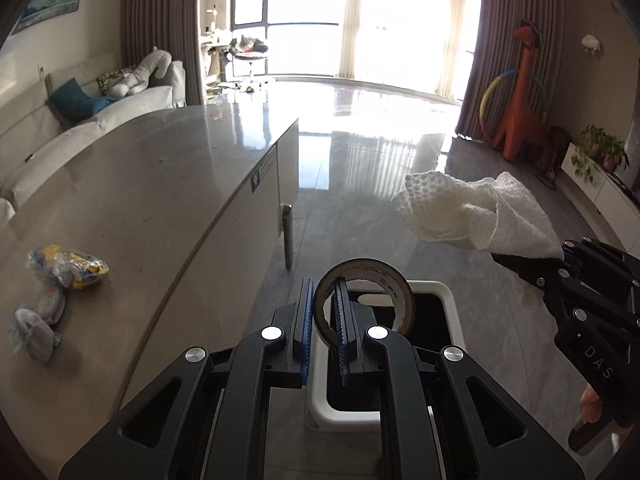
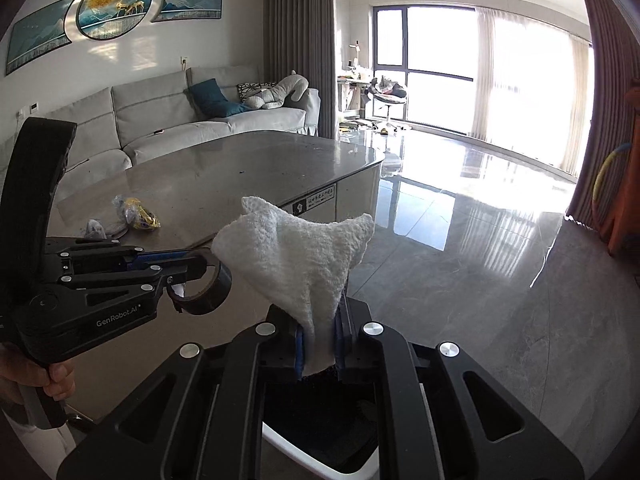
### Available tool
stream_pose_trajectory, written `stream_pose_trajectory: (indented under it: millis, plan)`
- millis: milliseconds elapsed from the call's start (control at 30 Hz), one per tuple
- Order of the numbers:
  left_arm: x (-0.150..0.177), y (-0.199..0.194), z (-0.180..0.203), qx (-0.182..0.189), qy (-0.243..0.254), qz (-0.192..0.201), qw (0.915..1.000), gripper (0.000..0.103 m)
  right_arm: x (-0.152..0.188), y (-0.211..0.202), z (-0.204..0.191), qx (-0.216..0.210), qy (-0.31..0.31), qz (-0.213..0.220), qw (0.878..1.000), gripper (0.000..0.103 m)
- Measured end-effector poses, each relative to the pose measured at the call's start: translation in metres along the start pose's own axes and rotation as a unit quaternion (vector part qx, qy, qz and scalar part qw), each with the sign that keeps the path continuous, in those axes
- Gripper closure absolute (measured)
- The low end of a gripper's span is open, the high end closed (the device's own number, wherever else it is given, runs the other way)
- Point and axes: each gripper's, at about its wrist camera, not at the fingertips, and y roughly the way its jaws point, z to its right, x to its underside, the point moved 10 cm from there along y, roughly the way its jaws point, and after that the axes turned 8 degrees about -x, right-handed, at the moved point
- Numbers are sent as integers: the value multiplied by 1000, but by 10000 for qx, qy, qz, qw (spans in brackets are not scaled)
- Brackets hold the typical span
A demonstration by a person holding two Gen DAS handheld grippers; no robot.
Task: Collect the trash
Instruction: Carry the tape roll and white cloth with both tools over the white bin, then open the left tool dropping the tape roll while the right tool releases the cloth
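Up front in the left wrist view, our left tongs (image 1: 325, 320) clamp the wall of a tape roll (image 1: 363, 301), one finger inside the ring, above a white bin (image 1: 451, 320) on the floor; crumpled wrappers (image 1: 66, 270) lie on the bench (image 1: 160, 184), and our right tongs (image 1: 520, 266) hold a white paper towel (image 1: 476, 214). Then in the right wrist view, the right tongs (image 2: 320, 340) pinch the paper towel (image 2: 296, 248) over the bin (image 2: 304, 454), with the left tongs (image 2: 188, 262) and tape roll (image 2: 204, 288) just beside.
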Motion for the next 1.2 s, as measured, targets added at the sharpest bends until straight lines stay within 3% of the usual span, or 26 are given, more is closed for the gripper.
stream_pose_trajectory:
  millis: [333, 767, 833, 867, 900, 967, 1200]
  plan:
    - [19, 43, 72, 664, 624, -85, 9958, 93, 49, 17, 43, 58, 464, -268, 9985, 91]
    - [56, 94, 92, 948, 904, -678, 9891, 92, 81, 44, 63, 112, 733, -619, 9953, 90]
    - [61, 101, 98, 998, 945, -859, 9868, 79, 83, 45, 64, 117, 757, -642, 9950, 89]
    - [64, 105, 97, 916, 941, -976, 9865, 33, 84, 45, 66, 116, 774, -660, 9947, 88]
    - [64, 108, 92, 715, 922, -1004, 9881, 5, 85, 46, 67, 111, 788, -681, 9945, 88]
    - [58, 106, 84, 404, 923, -706, 9924, 5, 87, 47, 69, 103, 811, -714, 9941, 87]
    - [58, 104, 71, 291, 847, -743, 9932, 5, 88, 50, 72, 60, 917, -719, 9932, 87]
